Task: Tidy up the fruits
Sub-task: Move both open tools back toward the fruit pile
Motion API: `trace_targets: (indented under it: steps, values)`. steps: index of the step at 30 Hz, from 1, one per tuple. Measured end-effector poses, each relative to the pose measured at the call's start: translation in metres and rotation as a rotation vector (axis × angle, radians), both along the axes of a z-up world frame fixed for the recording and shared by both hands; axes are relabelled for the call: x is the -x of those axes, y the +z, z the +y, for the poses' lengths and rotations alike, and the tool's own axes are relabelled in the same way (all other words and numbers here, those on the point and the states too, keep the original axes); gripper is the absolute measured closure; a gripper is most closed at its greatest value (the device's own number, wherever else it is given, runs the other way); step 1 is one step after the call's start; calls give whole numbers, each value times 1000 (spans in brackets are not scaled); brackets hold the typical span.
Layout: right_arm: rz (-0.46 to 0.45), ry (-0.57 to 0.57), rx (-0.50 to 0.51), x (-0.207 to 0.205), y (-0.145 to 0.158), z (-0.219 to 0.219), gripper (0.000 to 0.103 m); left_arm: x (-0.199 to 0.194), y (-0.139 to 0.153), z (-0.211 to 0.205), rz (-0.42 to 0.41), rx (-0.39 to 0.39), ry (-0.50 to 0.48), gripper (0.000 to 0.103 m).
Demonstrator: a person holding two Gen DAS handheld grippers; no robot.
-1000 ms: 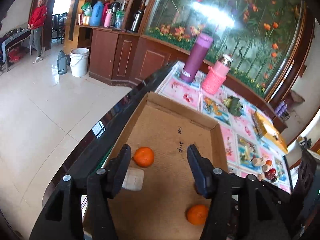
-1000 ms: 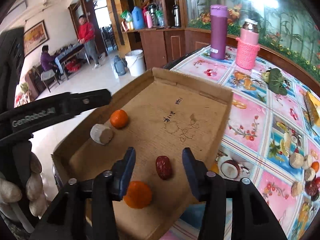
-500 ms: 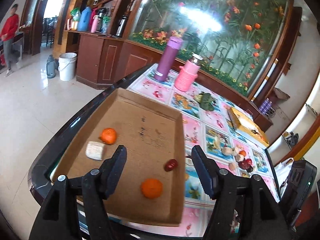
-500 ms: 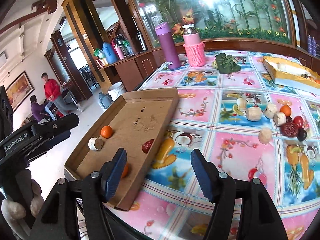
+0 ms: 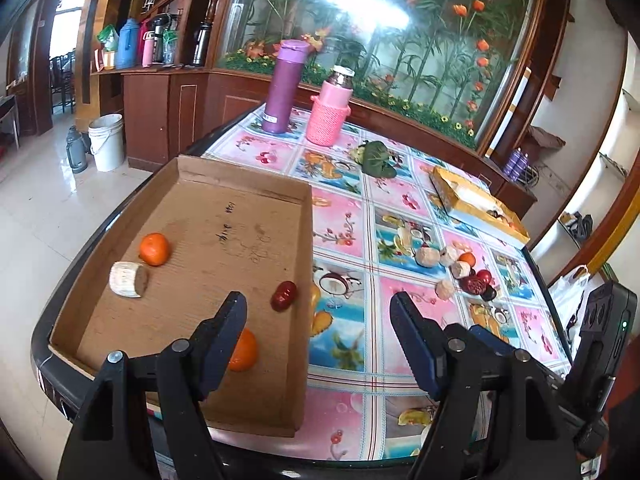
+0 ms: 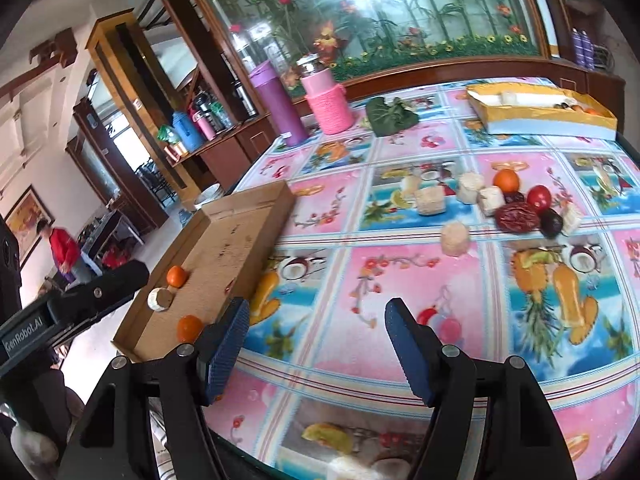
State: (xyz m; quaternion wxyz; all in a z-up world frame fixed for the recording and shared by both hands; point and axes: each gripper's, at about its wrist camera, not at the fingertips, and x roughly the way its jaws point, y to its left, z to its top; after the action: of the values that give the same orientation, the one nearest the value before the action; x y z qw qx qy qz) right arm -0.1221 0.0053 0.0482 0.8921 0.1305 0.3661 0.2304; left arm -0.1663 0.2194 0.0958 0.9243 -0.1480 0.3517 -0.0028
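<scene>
A shallow cardboard tray (image 5: 188,178) at the table's left end holds two oranges (image 5: 154,249) (image 5: 243,350), a pale cut chunk (image 5: 128,279) and a red date (image 5: 284,295). A loose pile of fruit (image 6: 516,202) lies on the tablecloth to the right: an orange (image 6: 506,180), a big red date (image 6: 517,217), a red round fruit (image 6: 539,197) and pale chunks (image 6: 455,239). My left gripper (image 5: 318,312) is open and empty above the tray's near right corner. My right gripper (image 6: 318,318) is open and empty above the tablecloth, well short of the pile.
A purple flask (image 5: 285,86) and a pink knitted bottle (image 5: 330,114) stand at the far end. A green leafy bundle (image 5: 378,158) and a yellow box (image 6: 540,114) lie behind the pile. The table edge runs close below both grippers. People are in the room at far left (image 6: 64,252).
Both grippers have drawn back from the tray and swung right; the right view now faces the pile on the tablecloth. Both stay open and empty. The tray's contents have not moved.
</scene>
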Motion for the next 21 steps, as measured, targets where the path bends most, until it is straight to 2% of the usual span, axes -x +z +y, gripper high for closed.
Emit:
trace_targets:
  steps: [14, 21]
  values:
    - [25, -72, -16, -14, -10, -41, 28, -15, -16, -18, 62, -16, -34, 30]
    - [27, -179, 47, -16, -11, -98, 27, -27, -27, -33, 97, -25, -65, 30]
